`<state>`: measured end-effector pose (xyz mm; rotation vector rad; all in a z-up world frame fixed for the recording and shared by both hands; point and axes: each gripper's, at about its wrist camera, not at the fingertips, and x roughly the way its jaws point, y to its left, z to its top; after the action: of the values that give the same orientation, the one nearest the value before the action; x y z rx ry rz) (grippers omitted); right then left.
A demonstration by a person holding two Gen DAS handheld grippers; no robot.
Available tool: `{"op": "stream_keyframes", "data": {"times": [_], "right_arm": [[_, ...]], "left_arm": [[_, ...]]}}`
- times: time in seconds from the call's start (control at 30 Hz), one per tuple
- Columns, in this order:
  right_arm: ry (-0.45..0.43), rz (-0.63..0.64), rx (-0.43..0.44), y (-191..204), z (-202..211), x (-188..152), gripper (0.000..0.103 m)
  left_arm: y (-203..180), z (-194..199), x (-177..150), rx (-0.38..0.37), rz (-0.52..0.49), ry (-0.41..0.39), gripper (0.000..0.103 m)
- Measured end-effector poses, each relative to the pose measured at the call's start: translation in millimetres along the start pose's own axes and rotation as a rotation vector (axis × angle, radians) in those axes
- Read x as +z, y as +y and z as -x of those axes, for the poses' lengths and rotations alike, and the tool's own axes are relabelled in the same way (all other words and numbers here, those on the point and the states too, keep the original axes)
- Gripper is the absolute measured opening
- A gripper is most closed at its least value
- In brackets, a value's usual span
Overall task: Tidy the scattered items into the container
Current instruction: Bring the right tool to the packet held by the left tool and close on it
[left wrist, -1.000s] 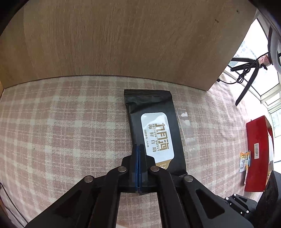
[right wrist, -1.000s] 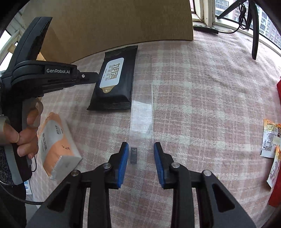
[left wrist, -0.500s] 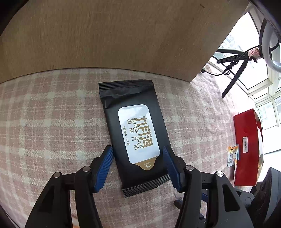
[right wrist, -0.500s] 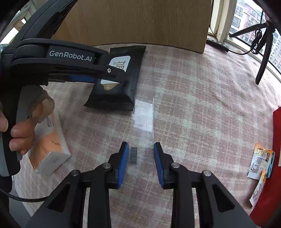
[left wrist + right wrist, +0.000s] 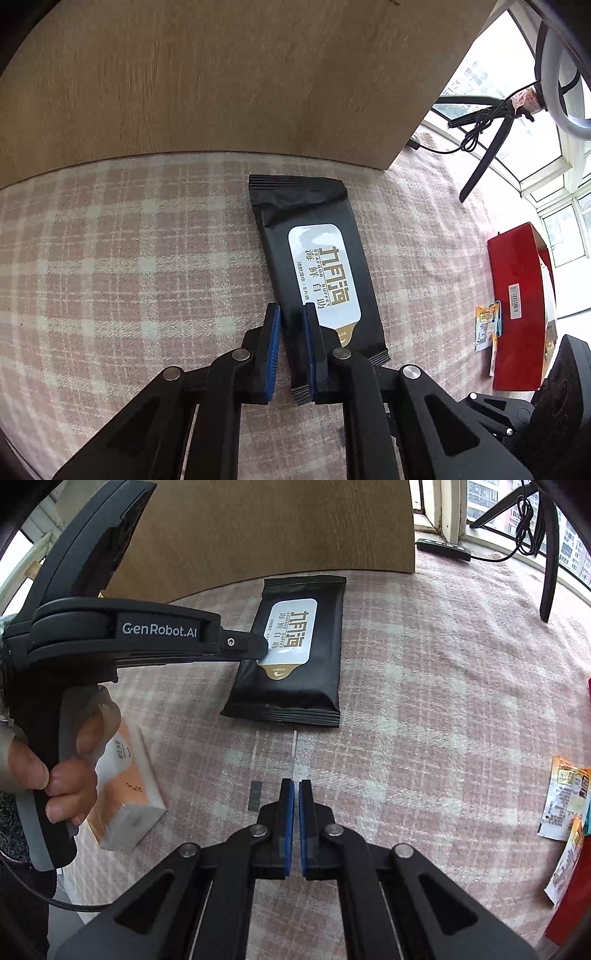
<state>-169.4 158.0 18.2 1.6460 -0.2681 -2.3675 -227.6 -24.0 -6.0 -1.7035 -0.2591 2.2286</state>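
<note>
A black wipes pack with a white label lies flat on the checked cloth in front of a wooden board. My left gripper is shut on the pack's left edge, with black wrapper filling the narrow gap between its blue pads. In the right wrist view, the left gripper touches the wipes pack beside the label. My right gripper is shut low over the cloth. The right edge of a clear ruler runs into its gap; I cannot tell whether it is gripped. A red box stands at the far right.
An orange and white tissue pack lies at the left under a person's hand on the left gripper's handle. Snack sachets lie beside the red box. The wooden board stands behind, with a tripod leg and a power strip at the back right.
My left gripper opened over the wipes pack, then closed on its left edge. My right gripper went from open to shut, and the ruler now sits left of its gap.
</note>
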Motion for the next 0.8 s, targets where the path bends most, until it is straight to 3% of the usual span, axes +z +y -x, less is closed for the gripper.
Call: {"op": "stream_keyframes", "data": {"times": [0.03,0.1,0.13,0.23,0.47,0.7,0.8], "right_arm": [[-0.007,-0.011,0.005,-3.4,2.6,1.5,0.035],[-0.035,-0.050,0.036,-12.9,8.6,9.3,0.041],[-0.051,-0.076,0.054,-18.0,11.3,17.9,0.041],[-0.079,-0.116,0.073,-31.8,13.4,38.0,0.041],[-0.041,-0.165,0.115,-43.3,-4.9,71.6,0.041],[-0.016,-0.226,0.178,-59.1,-9.8,70.0,0.041],[-0.011,-0.249,0.204,-65.9,-10.1,68.0,0.041]], "left_arm": [[2.3,0.3,1.9,-0.011,0.023,0.006,0.010],[7.6,0.6,3.8,-0.026,0.046,0.022,0.022],[9.9,0.6,3.5,-0.032,0.050,0.029,0.026],[6.3,-3.1,1.8,-0.039,0.037,0.041,0.026],[-7.5,-10.1,2.1,-0.072,0.012,0.052,0.031],[-6.1,-9.1,1.7,-0.127,0.032,0.044,0.024],[-11.7,-4.9,-0.1,-0.106,0.025,0.015,0.020]]}}
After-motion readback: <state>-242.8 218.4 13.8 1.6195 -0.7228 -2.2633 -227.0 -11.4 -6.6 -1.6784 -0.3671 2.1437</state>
